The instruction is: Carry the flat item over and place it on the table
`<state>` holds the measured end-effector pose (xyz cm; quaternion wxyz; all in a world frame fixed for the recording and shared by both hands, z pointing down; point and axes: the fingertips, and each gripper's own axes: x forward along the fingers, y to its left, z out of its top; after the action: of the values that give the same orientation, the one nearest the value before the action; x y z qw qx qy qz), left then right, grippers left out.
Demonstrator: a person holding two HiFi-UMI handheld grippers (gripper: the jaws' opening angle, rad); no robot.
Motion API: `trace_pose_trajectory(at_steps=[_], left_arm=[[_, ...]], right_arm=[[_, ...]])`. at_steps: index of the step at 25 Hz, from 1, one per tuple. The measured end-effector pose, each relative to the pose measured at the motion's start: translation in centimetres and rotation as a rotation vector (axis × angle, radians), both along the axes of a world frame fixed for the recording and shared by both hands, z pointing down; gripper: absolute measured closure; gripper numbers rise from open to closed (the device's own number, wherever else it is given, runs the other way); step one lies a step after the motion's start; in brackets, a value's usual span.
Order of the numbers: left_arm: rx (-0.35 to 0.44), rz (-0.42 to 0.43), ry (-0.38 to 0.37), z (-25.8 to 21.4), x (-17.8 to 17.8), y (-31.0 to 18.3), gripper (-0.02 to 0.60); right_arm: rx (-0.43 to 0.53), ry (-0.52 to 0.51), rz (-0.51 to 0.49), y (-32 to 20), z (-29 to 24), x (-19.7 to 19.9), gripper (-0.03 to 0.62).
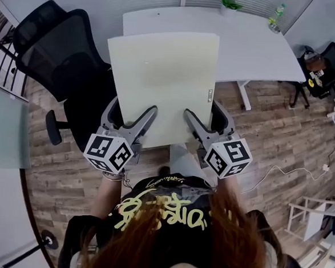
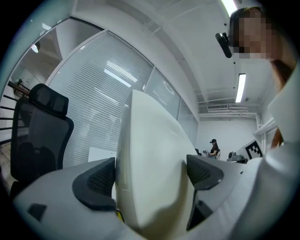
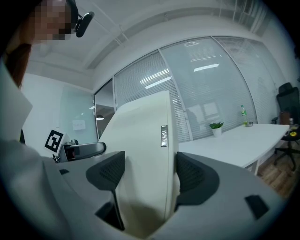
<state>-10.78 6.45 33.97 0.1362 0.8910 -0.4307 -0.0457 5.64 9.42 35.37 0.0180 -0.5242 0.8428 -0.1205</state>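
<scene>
The flat item (image 1: 160, 81) is a thin cream-coloured slab with a small metal tag (image 1: 210, 94) on its right edge. It is held level in the air, near the white table (image 1: 259, 45); its far end overlaps the table's near edge in the head view. My left gripper (image 1: 140, 126) is shut on its near left edge, and my right gripper (image 1: 195, 127) is shut on its near right edge. In the left gripper view the flat item (image 2: 150, 159) fills the gap between the pads (image 2: 101, 180). In the right gripper view the flat item (image 3: 143, 154) sits clamped between both pads (image 3: 190, 173).
A black office chair (image 1: 53, 54) stands left of the table, close to my left gripper. A potted plant (image 1: 229, 3) and a bottle (image 1: 276, 17) stand at the table's far edge. Another chair with clutter (image 1: 330, 62) is at the right. Wood floor (image 1: 281, 144) lies below.
</scene>
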Motion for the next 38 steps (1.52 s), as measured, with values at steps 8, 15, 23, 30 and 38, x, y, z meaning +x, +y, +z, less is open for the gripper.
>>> trace_pose_trajectory(at_steps=[8, 15, 23, 30, 38], left_arm=[[0.023, -0.013, -0.013, -0.2, -0.1, -3.2, 0.114], [0.028, -0.045, -0.005, -0.3, 0.3, -7.8, 0.114], [0.042, -0.071, -0.008, -1.0, 1.2, -13.7, 0.114], [0.037, -0.091, -0.008, -1.4, 2.5, -18.9, 0.114], [0.023, -0.124, -0.006, -1.3, 3.5, -24.5, 0.114]], right_arm=[[0.016, -0.010, -0.013, -3.5, 0.0, 0.0, 0.258], [0.028, -0.005, -0.042, -8.6, -0.2, 0.4, 0.258], [0.042, -0.013, -0.072, -15.0, -0.7, 1.3, 0.258], [0.038, -0.014, -0.092, -20.5, -1.3, 2.7, 0.258], [0.027, -0.015, -0.125, -26.6, -1.2, 3.7, 0.258]])
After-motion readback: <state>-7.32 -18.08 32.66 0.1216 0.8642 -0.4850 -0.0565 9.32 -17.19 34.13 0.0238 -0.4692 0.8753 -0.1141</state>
